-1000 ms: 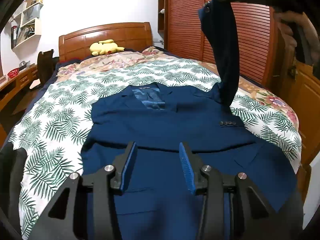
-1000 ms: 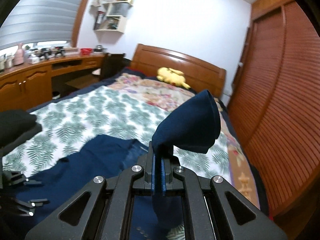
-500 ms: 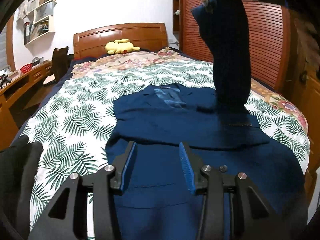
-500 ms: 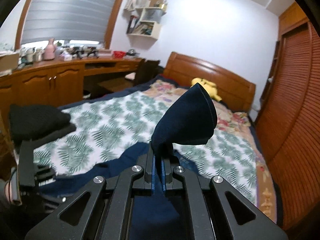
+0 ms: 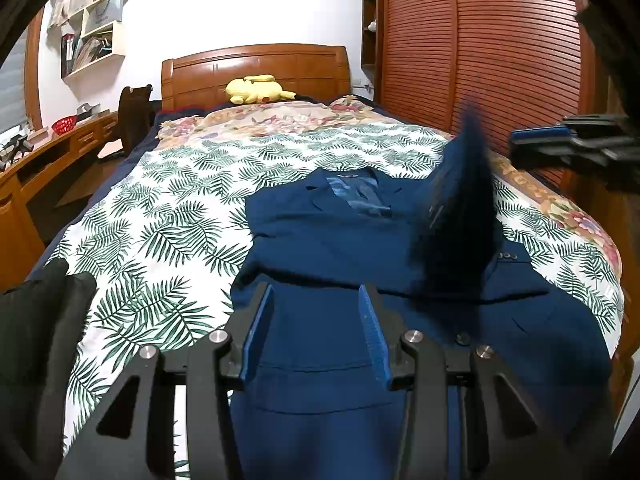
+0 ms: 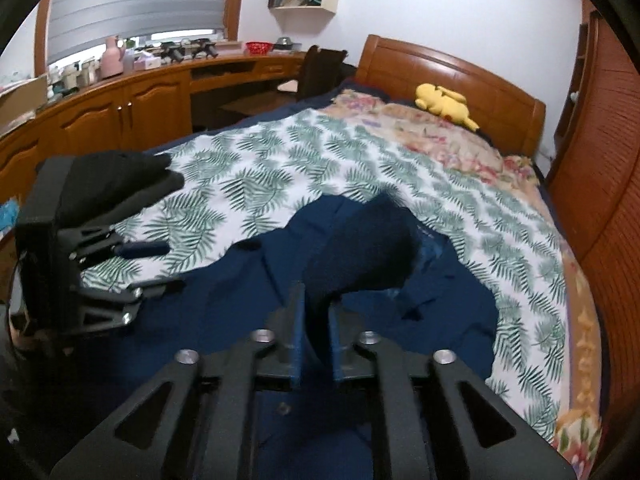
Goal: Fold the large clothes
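navy jacket (image 5: 360, 248) flat on bed, sleeve (image 6: 360, 248) falling, right claw (image 6: 316, 332) just spreading, left claw (image 5: 316, 332) spread

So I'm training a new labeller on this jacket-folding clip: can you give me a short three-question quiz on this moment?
1. True or false: the left gripper grips the navy jacket.
2. The sleeve sits between whose jaws? A) right gripper B) left gripper
3. What yellow thing lies by the headboard?

Key: 1 false, it is open and empty. 2 A, those jaws have just been opening. 3 a plush toy.
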`<state>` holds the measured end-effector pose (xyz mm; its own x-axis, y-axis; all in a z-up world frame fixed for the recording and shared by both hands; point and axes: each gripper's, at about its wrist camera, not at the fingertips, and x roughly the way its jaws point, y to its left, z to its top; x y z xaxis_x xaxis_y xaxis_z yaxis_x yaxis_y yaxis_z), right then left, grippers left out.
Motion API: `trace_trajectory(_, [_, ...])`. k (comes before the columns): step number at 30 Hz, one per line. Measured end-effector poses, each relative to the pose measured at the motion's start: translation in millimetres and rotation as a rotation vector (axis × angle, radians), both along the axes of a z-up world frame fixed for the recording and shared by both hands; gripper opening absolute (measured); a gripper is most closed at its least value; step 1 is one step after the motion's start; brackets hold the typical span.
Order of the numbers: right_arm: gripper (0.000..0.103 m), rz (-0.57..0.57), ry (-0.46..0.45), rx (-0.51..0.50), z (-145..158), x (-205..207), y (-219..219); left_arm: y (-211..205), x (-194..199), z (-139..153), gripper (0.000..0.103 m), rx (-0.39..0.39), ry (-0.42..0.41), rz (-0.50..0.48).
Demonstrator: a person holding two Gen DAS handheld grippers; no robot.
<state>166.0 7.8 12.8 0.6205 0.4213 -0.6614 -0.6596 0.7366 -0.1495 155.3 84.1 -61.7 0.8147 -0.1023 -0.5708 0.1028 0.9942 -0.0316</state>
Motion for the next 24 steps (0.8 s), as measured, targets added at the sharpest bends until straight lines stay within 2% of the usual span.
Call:
trace_trajectory(2, [0.052, 0.016, -0.002, 0.025, 1, -6, -2, 1, 1, -1, 0.043, -0.001, 0.002, 0.004])
trace_trajectory(3, [0.053, 0.021, -0.005, 0.039, 4, -9, -3, 2, 1, -1, 0.043, 0.000, 0.004, 0.006])
trace_trajectory(7, [0.053, 0.015, -0.022, 0.023, 3, -8, -4, 5, 0, -1, 0.043, 0.001, 0.005, 0.014])
trace_trajectory(12, [0.053, -0.016, 0.024, 0.013, -17, 15, -5, 10, -3, -2, 0.043, 0.005, 0.005, 0.023])
trace_trajectory(19, [0.053, -0.053, 0.105, 0.003, -63, 58, 16, 27, -9, -5, 0.043, 0.005, 0.014, 0.056])
trace_trajectory(24, [0.053, -0.104, 0.180, -0.019, -107, 100, 38, 38, -13, -7, 0.043, 0.002, 0.021, 0.078])
